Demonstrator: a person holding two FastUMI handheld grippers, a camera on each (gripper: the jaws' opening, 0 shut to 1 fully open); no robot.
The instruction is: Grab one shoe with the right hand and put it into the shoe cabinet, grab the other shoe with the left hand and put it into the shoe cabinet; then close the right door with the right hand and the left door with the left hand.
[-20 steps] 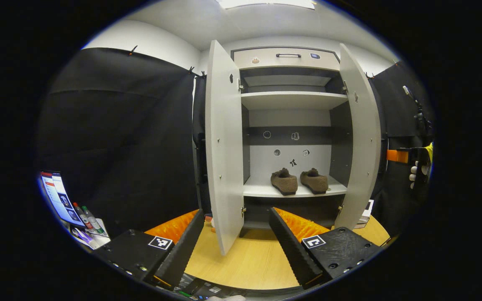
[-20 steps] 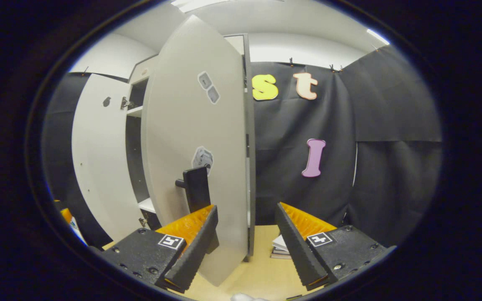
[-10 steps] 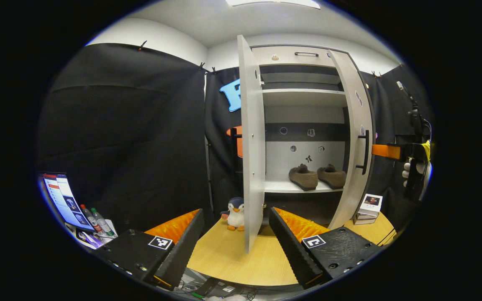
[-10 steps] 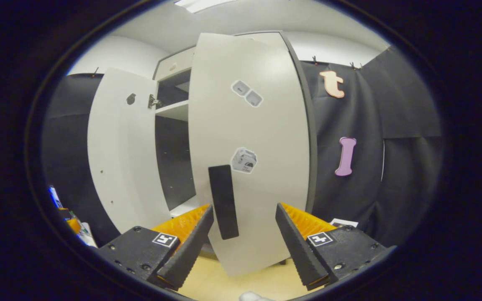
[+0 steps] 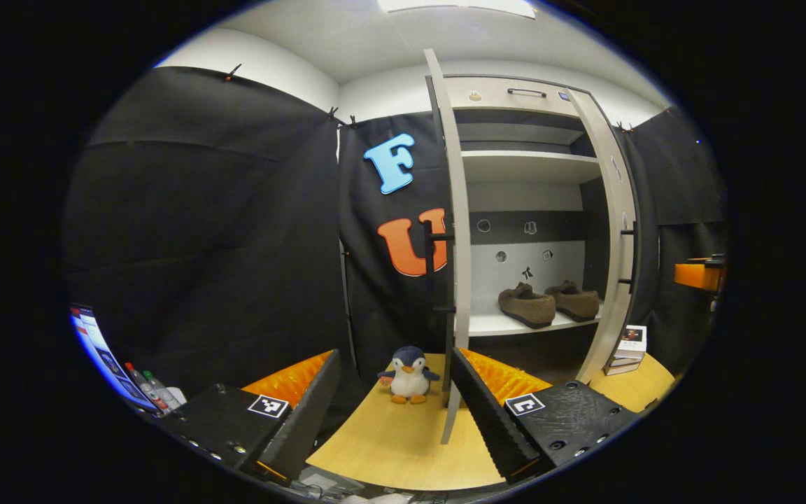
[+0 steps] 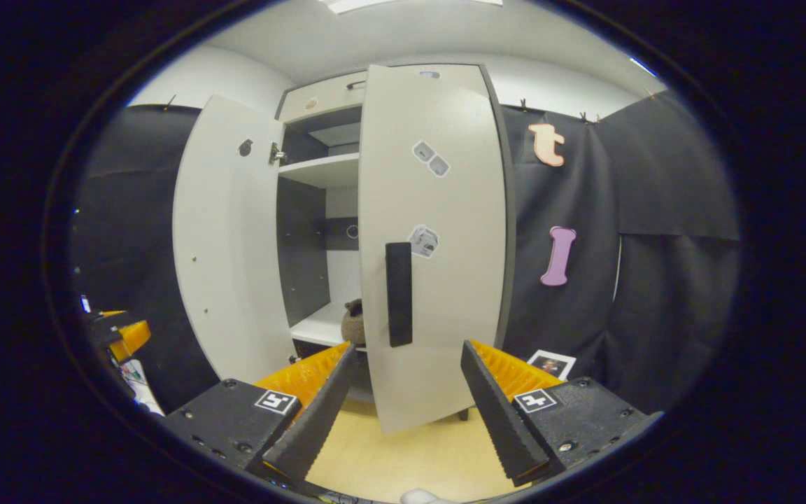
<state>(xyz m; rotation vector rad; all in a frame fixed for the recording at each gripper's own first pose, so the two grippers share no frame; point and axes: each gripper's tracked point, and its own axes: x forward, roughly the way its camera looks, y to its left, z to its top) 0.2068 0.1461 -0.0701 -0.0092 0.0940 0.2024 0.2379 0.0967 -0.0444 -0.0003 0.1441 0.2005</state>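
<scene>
Both brown shoes [image 5: 548, 304] sit side by side on the lower shelf of the shoe cabinet [image 5: 529, 175], up at about one o'clock from the left gripper [image 5: 396, 406] and well beyond it; in the right gripper view one shoe [image 6: 352, 322] peeks out beside the right door's edge, at about eleven o'clock from the right gripper [image 6: 406, 409]; the right door [image 6: 434, 238] stands nearly face-on there, its dark handle [image 6: 398, 294] at twelve o'clock above the gap between the fingers and apart from them; the left door [image 5: 453, 238] shows edge-on in the left gripper view, its lower end just beside the right-hand finger.

Half a second ago the right door was more open and its handle sat lower, closer to the fingers; it has now swung further toward closed; the left door, seen broad a second ago, has narrowed to a thin edge.

Both grippers have their fingers spread wide with nothing between them; each is held level, pointing toward the cabinet; the right gripper [image 5: 698, 274] shows at three o'clock in the left gripper view; a toy penguin [image 5: 408, 374] stands on the wooden table [image 5: 389, 448] just left of the left door; a stack of books [image 5: 625, 346] lies by the cabinet's right side.
</scene>
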